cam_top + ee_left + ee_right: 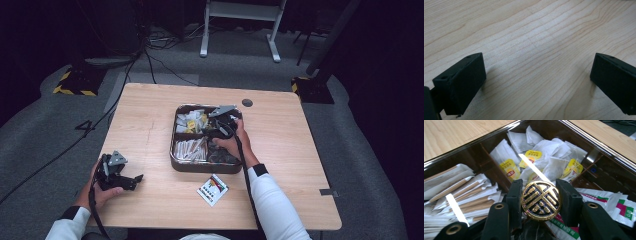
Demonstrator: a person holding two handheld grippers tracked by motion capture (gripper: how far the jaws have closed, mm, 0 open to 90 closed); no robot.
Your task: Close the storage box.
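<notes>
Left hand-held gripper (pixel 131 181) resting at the desk's (pixel 150 115) near-left corner, held in the left hand (pixel 100 192). Jaws spread wide in the left gripper view, nothing but bare wood grain between them.

Small printed packet (pixel 212 189) lying flat on the desk, just in front of the tray (pixel 205 167), apart from it.

Dark tray at desk centre, divided into compartments. Tea bags (pixel 541 157) with yellow tags in the far-left compartment; paper-wrapped sticks (pixel 464 192) in the near-left one; printed sachets (pixel 614 205) on the right side.

Right hand-held gripper (pixel 540 201) over the tray's right half, held in the right hand (pixel 232 145). Jaws pinching a round gold-and-black lid (pixel 540 200) by its edges, one pad against each side. Lid face turned toward the camera, raised above the tray contents.
</notes>
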